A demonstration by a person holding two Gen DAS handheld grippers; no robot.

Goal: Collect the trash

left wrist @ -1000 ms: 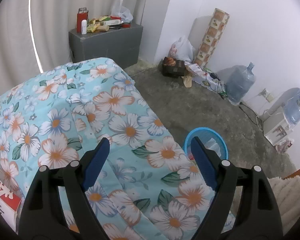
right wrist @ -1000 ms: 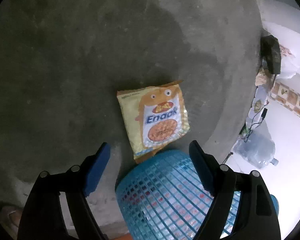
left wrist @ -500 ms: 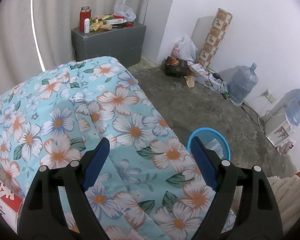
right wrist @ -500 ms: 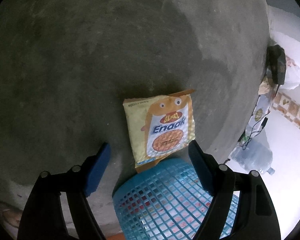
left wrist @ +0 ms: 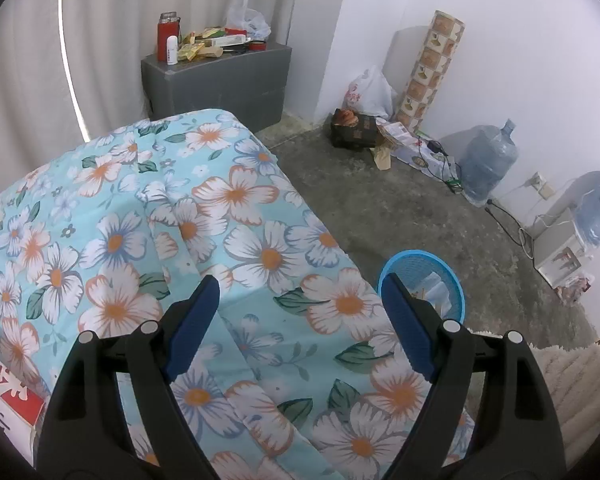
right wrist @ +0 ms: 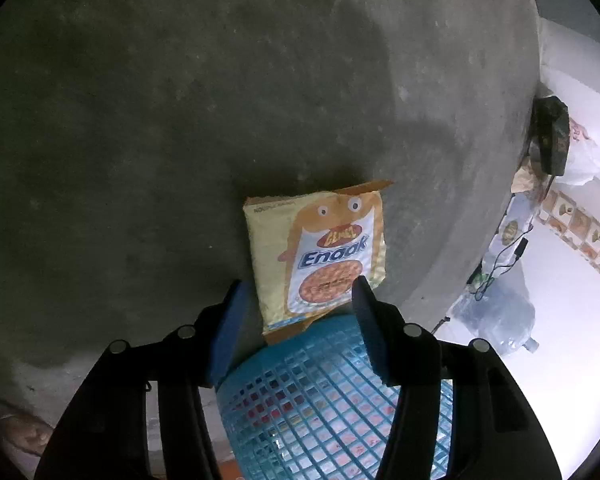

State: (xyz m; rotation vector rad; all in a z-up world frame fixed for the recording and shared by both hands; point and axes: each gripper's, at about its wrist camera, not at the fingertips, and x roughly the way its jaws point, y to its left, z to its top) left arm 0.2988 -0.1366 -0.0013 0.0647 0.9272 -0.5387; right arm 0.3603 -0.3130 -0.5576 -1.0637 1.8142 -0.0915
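Snack packet (right wrist: 316, 256), yellow with "Enaak" printed on it, lying flat on the bare concrete floor (right wrist: 180, 100), lower edge right up against the rim of the blue mesh basket (right wrist: 332, 396). Right hand-held gripper (right wrist: 298, 292) poised above the packet's lower half, jaws just been closing in but not pinching it, pads apart with the packet showing between them. Left hand-held gripper (left wrist: 300, 292) spread wide with nothing in it, hanging over the floral bedspread (left wrist: 148, 220) near the bed's corner. Same blue basket on the floor just beyond that corner, some pale scraps already inside. Water jug (left wrist: 488, 168) by the far wall.
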